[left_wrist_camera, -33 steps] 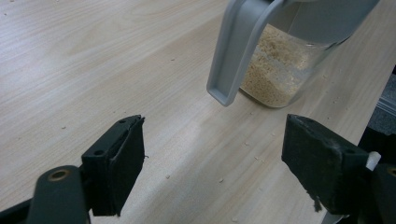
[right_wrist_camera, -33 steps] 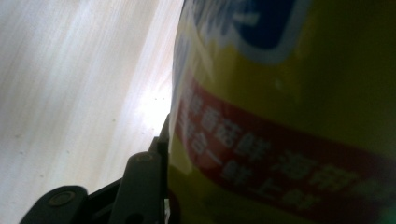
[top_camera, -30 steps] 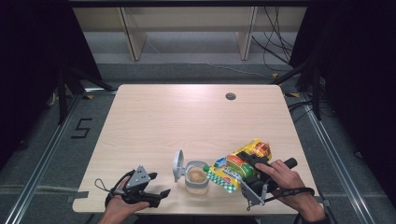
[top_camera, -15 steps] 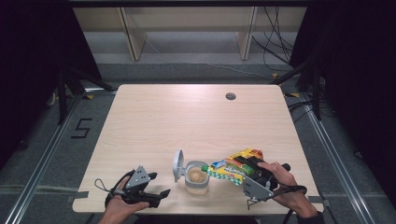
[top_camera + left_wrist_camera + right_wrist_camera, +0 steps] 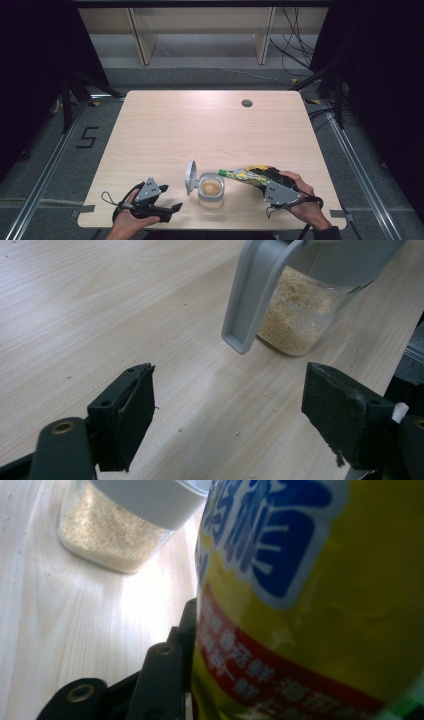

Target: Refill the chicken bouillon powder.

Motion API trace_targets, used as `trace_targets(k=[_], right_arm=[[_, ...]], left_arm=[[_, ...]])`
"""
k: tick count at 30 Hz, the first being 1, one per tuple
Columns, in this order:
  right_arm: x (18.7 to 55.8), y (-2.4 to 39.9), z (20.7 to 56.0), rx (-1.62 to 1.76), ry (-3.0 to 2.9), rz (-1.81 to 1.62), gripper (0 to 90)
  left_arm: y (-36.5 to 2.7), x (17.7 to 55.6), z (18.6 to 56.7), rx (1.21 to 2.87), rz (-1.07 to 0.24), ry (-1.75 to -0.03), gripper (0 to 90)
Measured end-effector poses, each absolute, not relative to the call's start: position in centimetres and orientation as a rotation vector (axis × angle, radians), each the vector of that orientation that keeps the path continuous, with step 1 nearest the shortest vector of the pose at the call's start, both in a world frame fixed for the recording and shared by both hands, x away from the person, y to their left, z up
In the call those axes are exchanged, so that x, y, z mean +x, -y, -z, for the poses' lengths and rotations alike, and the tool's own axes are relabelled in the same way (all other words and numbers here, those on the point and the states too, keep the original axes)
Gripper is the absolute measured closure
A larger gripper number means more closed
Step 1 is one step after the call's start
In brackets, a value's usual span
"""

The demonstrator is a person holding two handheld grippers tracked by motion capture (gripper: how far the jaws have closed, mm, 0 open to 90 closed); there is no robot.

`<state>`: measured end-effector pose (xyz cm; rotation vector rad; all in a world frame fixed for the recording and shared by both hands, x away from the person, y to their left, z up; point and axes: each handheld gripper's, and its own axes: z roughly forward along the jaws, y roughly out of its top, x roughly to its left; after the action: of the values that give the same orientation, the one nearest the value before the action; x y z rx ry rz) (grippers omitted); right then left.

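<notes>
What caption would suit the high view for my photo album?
Right gripper tips a yellow bag toward an open jar of grains while the left gripper rests on the table.

A yellow packet sits right up close, with blue lettering across its top and a red band of pale characters lower down. The right tool grips it: one black jaw presses flat against the packet's left side, and the jaws have just been closing on it. Beyond, at the upper left, a clear jar with a pale grey collar stands on the light wooden desk, holding fine beige grains.
</notes>
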<state>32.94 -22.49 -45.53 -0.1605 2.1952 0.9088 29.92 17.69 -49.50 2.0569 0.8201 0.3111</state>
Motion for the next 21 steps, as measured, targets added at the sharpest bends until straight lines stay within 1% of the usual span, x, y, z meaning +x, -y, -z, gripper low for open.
trace_targets(k=[2, 10, 13, 16, 21], right_arm=[[33.2, 22.9, 45.9, -0.068, -2.195, -0.985, 66.7], [35.5, 23.8, 46.3, 0.077, -2.154, -1.114, 68.6], [35.9, 23.9, 46.5, 0.109, -2.165, -1.150, 69.2], [36.4, 24.2, 47.0, 0.189, -2.168, -1.214, 69.9], [36.7, 24.9, 47.4, 0.295, -2.140, -1.282, 69.8]], left_arm=[[-17.7, 29.9, 49.5, 2.057, -0.311, -0.822, 20.6], [-17.6, 29.9, 49.6, 2.039, -0.309, -0.828, 20.6], [-17.7, 30.0, 49.6, 2.056, -0.311, -0.823, 20.6], [-17.4, 29.8, 49.7, 2.030, -0.294, -0.851, 20.6], [-17.5, 29.8, 49.7, 2.029, -0.299, -0.849, 20.6]])
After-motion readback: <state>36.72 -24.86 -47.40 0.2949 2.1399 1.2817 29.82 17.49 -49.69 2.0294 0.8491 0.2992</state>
